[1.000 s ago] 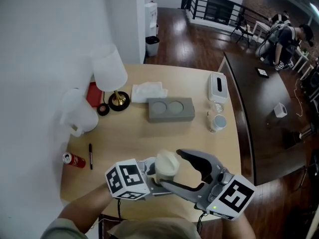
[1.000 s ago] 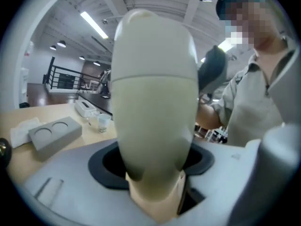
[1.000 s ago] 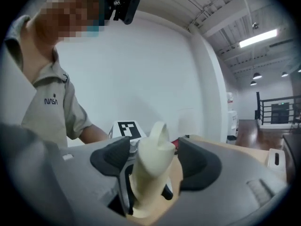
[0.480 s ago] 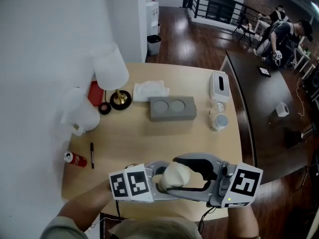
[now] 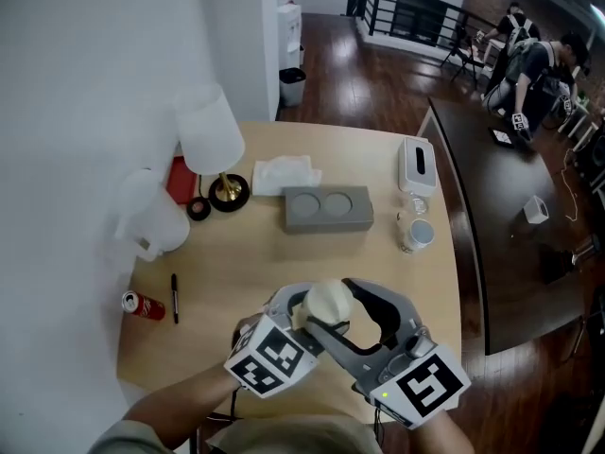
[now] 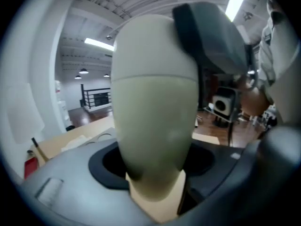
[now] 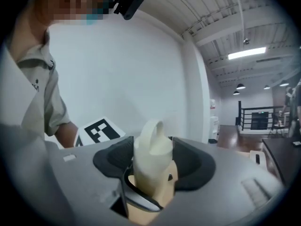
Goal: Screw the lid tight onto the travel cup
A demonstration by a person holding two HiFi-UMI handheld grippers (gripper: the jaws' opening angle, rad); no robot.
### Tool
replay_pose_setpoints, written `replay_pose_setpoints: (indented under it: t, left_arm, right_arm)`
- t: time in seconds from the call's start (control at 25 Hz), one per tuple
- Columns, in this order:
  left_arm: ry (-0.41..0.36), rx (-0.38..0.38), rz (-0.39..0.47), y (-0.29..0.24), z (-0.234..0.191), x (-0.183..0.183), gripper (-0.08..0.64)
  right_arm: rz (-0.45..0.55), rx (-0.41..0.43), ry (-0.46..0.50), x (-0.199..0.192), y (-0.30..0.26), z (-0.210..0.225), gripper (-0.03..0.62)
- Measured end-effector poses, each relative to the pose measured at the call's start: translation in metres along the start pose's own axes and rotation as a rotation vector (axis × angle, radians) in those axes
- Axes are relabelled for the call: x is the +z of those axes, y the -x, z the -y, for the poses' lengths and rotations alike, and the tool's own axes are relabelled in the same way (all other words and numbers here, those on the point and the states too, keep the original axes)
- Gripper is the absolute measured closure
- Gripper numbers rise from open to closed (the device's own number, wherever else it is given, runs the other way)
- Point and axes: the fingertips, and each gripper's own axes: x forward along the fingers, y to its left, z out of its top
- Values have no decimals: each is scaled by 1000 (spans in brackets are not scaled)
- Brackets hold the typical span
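Jaws of the left gripper (image 6: pixel 155 178), partly open, clamp the cup (image 5: pixel 327 303) body at lower centre; right gripper (image 7: pixel 153 173) jaws are closing on the lid (image 7: pixel 153 147), pads meeting its sides. Cup axis stands upright, crossing both jaw pairs, lid uppermost at the right gripper's level.

No legible text anywhere; red can (image 5: pixel 142 304) print too small to read
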Motion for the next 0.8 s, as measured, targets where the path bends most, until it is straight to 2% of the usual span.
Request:
replay_pose_setpoints:
  t: [0.12, 0.32, 0.48, 0.68, 0.8]
  left_arm:
    - [11, 130, 9, -1, -18, -1, 244]
    - [6, 242, 6, -6, -33, -5, 245]
    - [50, 265, 27, -14, -37, -11, 244]
    - [115, 245, 87, -30, -39, -22, 245]
    - [124, 243, 124, -40, -44, -34, 244]
  right_arm:
    - [-2, -82, -20, -5, -3, 6, 337]
    - [-8, -149, -30, -13, -8, 11, 337]
    - [0, -169, -41, -21, -14, 15, 339]
    - [4, -164, -27, -38, -21, 20, 339]
    - [22, -145, -26, -56, -29, 22, 339]
